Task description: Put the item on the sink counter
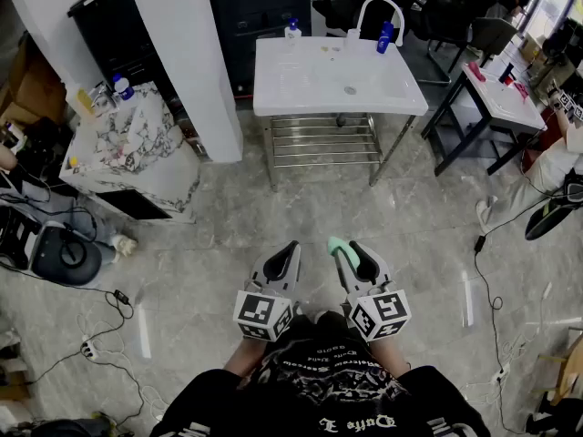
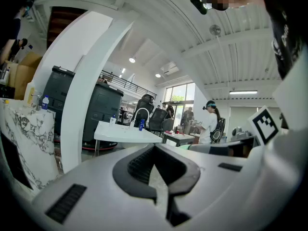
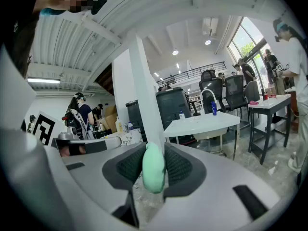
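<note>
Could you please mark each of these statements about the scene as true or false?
1. The right gripper is clamped on a mint-green item. True.
2. The green item already lies on the sink counter. False: it is in the right gripper's jaws, above the floor, short of the counter.
3. The left gripper holds a blue bottle. False: nothing is between its jaws, and the bottle stands on the counter.
4. A white faucet arches over the counter's far edge. True.
</note>
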`<control>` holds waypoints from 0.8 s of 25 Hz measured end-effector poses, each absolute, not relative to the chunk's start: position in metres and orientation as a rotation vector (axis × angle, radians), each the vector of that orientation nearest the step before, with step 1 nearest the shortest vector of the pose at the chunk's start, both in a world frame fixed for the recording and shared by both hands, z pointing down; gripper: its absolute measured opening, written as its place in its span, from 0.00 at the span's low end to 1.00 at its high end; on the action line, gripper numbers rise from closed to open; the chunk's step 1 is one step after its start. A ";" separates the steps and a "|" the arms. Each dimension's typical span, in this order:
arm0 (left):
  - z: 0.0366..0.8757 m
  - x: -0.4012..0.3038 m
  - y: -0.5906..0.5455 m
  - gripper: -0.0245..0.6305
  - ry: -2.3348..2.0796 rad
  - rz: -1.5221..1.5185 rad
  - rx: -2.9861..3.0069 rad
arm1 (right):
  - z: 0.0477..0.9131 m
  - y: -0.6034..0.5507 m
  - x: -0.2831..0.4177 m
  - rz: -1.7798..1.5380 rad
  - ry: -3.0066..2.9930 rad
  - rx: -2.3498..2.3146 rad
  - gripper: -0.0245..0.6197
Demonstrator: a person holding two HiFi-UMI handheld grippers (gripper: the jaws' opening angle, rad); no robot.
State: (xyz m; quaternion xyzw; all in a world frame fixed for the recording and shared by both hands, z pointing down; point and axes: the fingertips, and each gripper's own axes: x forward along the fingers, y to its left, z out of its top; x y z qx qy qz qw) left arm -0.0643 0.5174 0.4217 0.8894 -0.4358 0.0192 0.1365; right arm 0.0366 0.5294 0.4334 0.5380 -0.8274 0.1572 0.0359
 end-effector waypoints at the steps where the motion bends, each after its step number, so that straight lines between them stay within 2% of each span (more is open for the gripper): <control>1: 0.421 -0.065 0.516 0.05 -1.263 0.053 2.579 | 0.432 0.528 0.037 0.477 -2.540 1.660 0.22; 12: 0.421 -0.067 0.506 0.05 -1.237 0.056 2.600 | 0.422 0.510 0.043 0.549 -2.613 1.762 0.22; 20: 0.433 -0.057 0.459 0.05 -1.271 0.059 2.573 | 0.426 0.449 0.052 0.511 -2.656 1.715 0.22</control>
